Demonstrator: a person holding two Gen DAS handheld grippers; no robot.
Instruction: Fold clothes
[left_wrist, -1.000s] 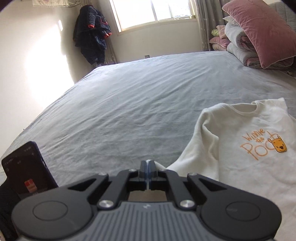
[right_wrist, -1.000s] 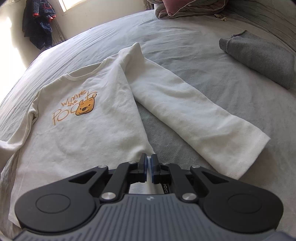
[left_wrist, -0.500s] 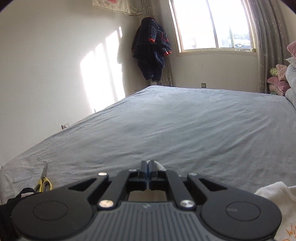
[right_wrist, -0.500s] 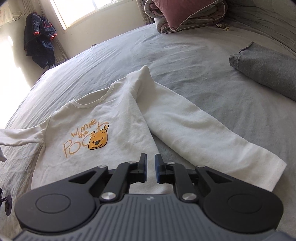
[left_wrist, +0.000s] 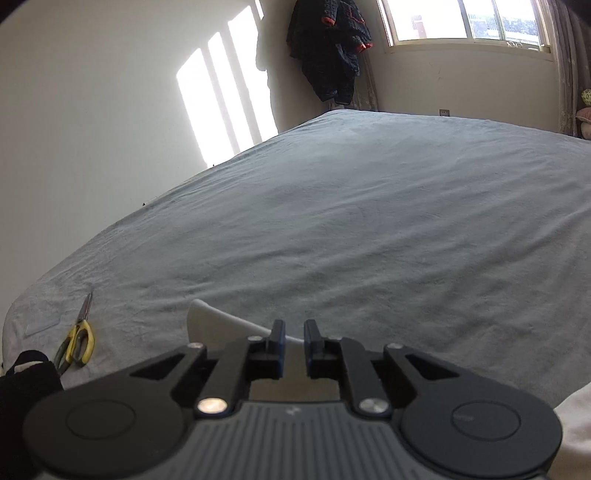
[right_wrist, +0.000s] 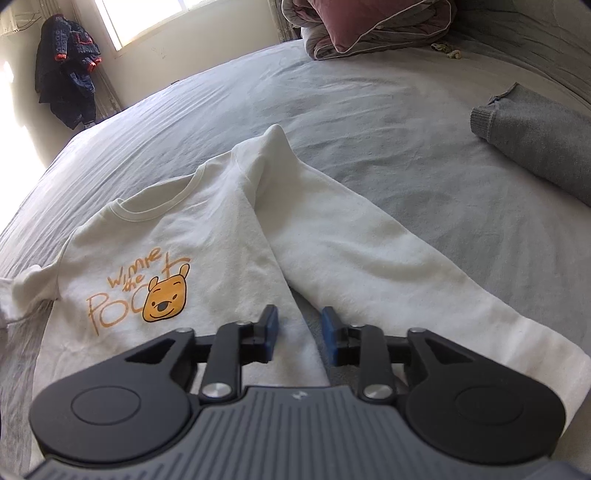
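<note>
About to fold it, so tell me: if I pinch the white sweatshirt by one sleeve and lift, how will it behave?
The white sweatshirt is probably floppy: it lies creased on the bed. Its sleeve would likely rise first, the body dragging behind. The thick fabric should grip well.

Grey-sheeted bed (right_wrist: 332, 85): white sweatshirt (right_wrist: 221, 229) spread flat, front up; folded grey garment (right_wrist: 543, 155) well apart at right; stacked bedding (right_wrist: 369, 26) at far end; yellow-handled scissors (left_wrist: 75, 341) near left edge
</note>
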